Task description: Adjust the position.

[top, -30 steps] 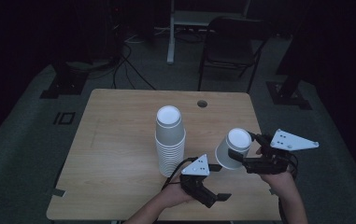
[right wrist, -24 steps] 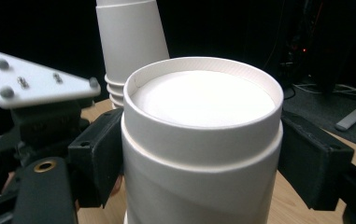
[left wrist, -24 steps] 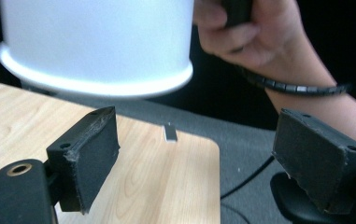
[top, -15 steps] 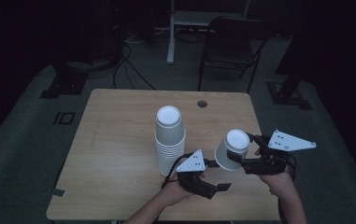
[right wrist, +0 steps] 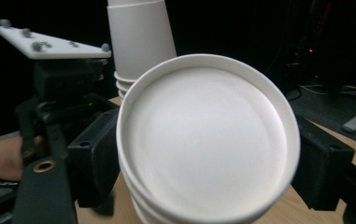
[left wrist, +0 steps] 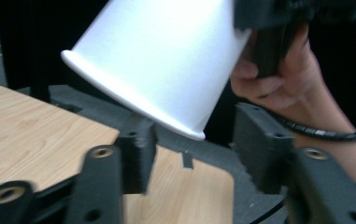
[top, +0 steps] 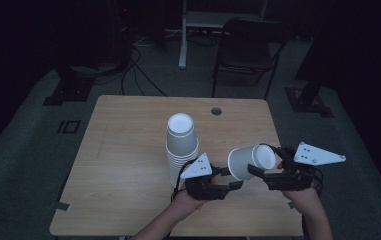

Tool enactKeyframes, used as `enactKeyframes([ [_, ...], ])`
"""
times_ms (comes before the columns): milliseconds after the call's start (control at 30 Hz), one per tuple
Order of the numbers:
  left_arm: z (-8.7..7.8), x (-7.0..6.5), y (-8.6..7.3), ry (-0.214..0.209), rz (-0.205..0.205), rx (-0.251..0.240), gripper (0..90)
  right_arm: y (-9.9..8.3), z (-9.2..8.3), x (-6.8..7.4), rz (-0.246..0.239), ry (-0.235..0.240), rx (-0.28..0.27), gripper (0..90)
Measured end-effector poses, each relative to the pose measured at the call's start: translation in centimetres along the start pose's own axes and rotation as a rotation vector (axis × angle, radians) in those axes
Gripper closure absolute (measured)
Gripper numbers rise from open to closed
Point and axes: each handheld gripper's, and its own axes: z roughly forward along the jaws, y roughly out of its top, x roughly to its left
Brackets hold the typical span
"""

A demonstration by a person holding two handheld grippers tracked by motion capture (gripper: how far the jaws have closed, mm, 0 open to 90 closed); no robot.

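Holding a white paper cup [top: 250, 161] on its side, the right tool [top: 262, 172] grips it near the closed bottom end, with one black jaw pressed on each side of the cup; in the right gripper view the round bottom of the cup [right wrist: 208, 140] faces the camera and the jaws clamp its left and right walls. More than one rim shows at that end, so it may be several cups nested together. The cup hangs in the air above the near right part of the table [top: 128, 150], to the right of the tall stack of cups [top: 182, 145], its open mouth turned toward the left tool [top: 233, 179].

The left tool sits just right of the stack's foot and reaches toward the cup's mouth. Its jaws have just been closing, and in the left gripper view the lower rim of the cup [left wrist: 166, 65] lies just above the gap between them; the pads do not press on it, so this tool grasps nothing and stands partly apart.

The stack stands upside down, bottoms up, near the middle of the table. Beyond the stack, a small round hole [top: 216, 111] marks the far edge of the table, and a dark chair [top: 248, 50] stands farther back on the floor
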Motion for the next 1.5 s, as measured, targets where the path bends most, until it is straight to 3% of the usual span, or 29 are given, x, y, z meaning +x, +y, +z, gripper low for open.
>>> enactKeyframes([
  [33,-0.4,0.3,0.2,-0.01,-0.021,-0.022,55.0,0.0,0.0,0.0,0.0,0.0,0.0,20.9],
  [67,-0.7,0.6,0.3,-0.007,-0.034,-0.037,65.7,-0.1,0.2,0.0,-0.009,0.002,0.021,20.7],
  [100,-0.9,0.7,0.4,-0.009,-0.038,-0.05,66.8,-0.2,0.3,0.1,-0.008,0.003,0.027,20.7],
  [233,-1.7,1.1,0.8,-0.079,-0.066,-0.087,76.2,-0.4,0.6,0.0,0.0,0.031,0.037,20.1],
  [400,-2.0,1.2,0.9,-0.126,-0.065,-0.093,81.2,-0.6,0.6,0.0,0.012,0.056,0.029,19.2],
  [433,-2.0,0.9,0.9,-0.164,-0.042,-0.089,84.2,-0.6,0.8,-0.2,0.035,0.095,0.037,15.6],
  [500,-1.9,0.7,0.9,-0.181,-0.031,-0.07,85.7,-0.6,1.0,-0.1,0.035,0.092,0.044,12.5],
  [600,-1.9,0.7,0.8,-0.178,-0.029,-0.07,86.7,-0.6,1.0,-0.2,0.043,0.095,0.04,12.0],
  [633,-1.7,0.6,0.6,-0.161,-0.013,-0.013,87.2,-0.4,0.9,-0.2,0.035,0.053,0.037,14.2],
  [733,-1.3,0.8,0.3,-0.139,-0.029,0.024,87.1,-0.3,0.6,-0.4,0.04,0.067,0.042,14.5],
  [800,-1.1,1.0,0.0,-0.135,-0.05,0.03,87.1,-0.5,0.6,-0.4,0.032,0.069,0.067,17.0],
  [900,-0.9,1.0,-0.1,-0.132,-0.046,0.04,87.1,-1.1,1.1,-0.3,0.022,0.078,0.131,21.0],
  [967,-0.7,0.9,-0.1,-0.125,-0.047,0.048,87.0,-1.7,1.5,-0.3,0.01,0.055,0.167,21.6],
  [1167,-0.8,0.7,0.8,-0.101,-0.028,0.046,86.6,-2.9,1.4,-0.2,0.005,0.061,0.157,24.4],
  [1367,-0.2,0.0,1.3,-0.093,0.014,0.077,86.0,-4.5,1.1,-0.3,0.047,0.089,0.17,21.5],
  [1500,0.1,0.0,1.4,-0.097,0.001,0.075,85.4,-5.4,1.1,-0.3,0.063,0.094,0.17,21.0],
])
